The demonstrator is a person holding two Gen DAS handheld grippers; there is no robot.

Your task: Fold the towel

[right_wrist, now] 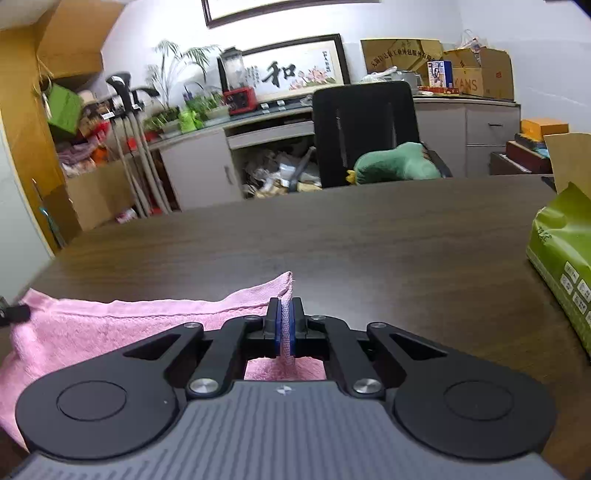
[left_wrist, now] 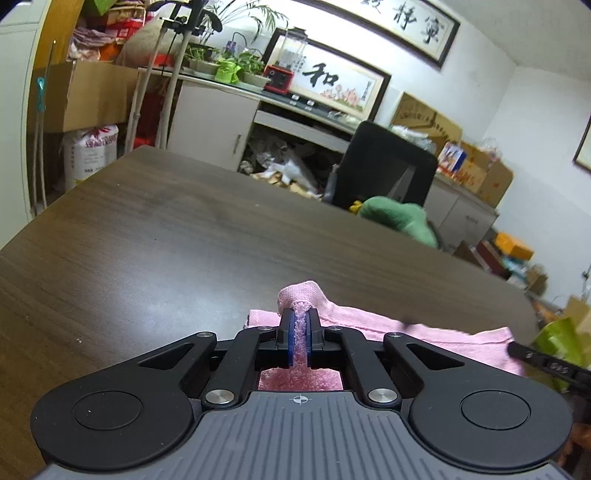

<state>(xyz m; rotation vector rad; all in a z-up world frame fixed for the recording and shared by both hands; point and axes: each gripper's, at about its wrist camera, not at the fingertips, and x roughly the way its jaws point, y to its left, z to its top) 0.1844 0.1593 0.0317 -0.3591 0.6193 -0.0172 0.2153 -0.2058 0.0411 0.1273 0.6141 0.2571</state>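
L gripper (left_wrist: pixel 300 334) & R gripper (right_wrist: pixel 285 328) both clamping pink towel (right_wrist: pixel 110 328) edge on tabletop (right_wrist: pixel 369 251); fold step starting, next: carrying edge toward 12 o'clock

Dim, cool indoor light from above; white walls brightest, slight glare on upper framed calligraphy (left_wrist: pixel 399 22). Soft sheen across far half of counter (left_wrist: pixel 221 229), no hard shadows. Strong fisheye bending at edges, dark vignette in corners. Background shelves slightly soft; near field sharp.
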